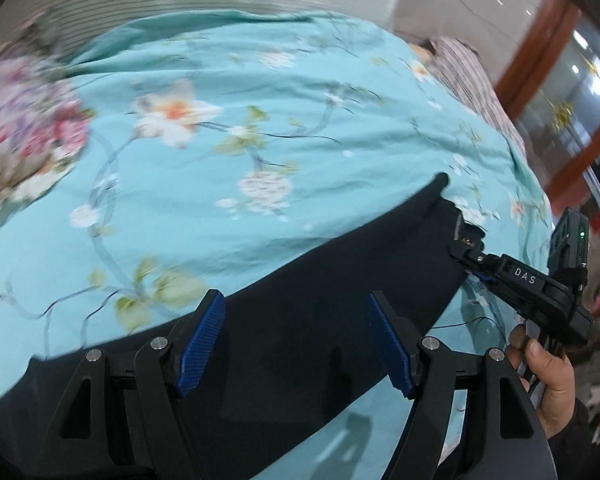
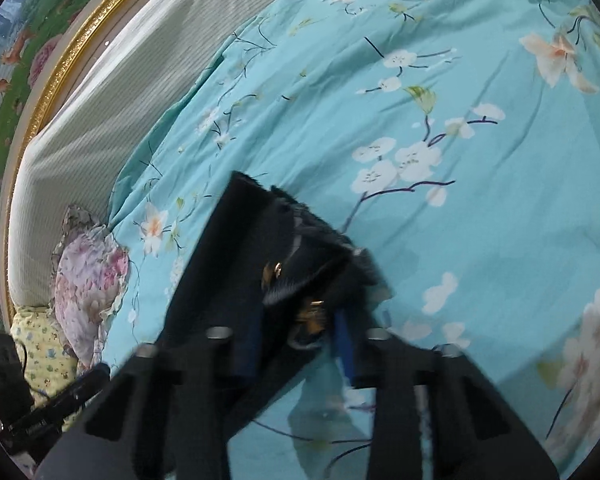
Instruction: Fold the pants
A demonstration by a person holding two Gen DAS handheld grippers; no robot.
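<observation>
Turquoise floral bedspread (image 2: 480, 240) across the frame; striped pale headboard (image 2: 112, 112) and gilt-framed painting (image 2: 32, 52) upper left; floral pillow (image 2: 88, 280) lower left.

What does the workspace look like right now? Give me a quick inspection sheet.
Surface: bed covered by a turquoise floral sheet, wrinkled.
Job's things: dark pants lying flat across the sheet; the end with the metal fastener is at the right hand-held gripper.
Clutter: floral pillow and yellow patterned cloth at the edge of the sheet.
Grippers: left hand-held gripper open above the pants, nothing between its pads; right hand-held gripper closed on the fastener end of the pants.
Cables: thin dark cord on the sheet beside the pants.
Surroundings: striped headboard, gold-framed floral picture, wooden trim.
</observation>
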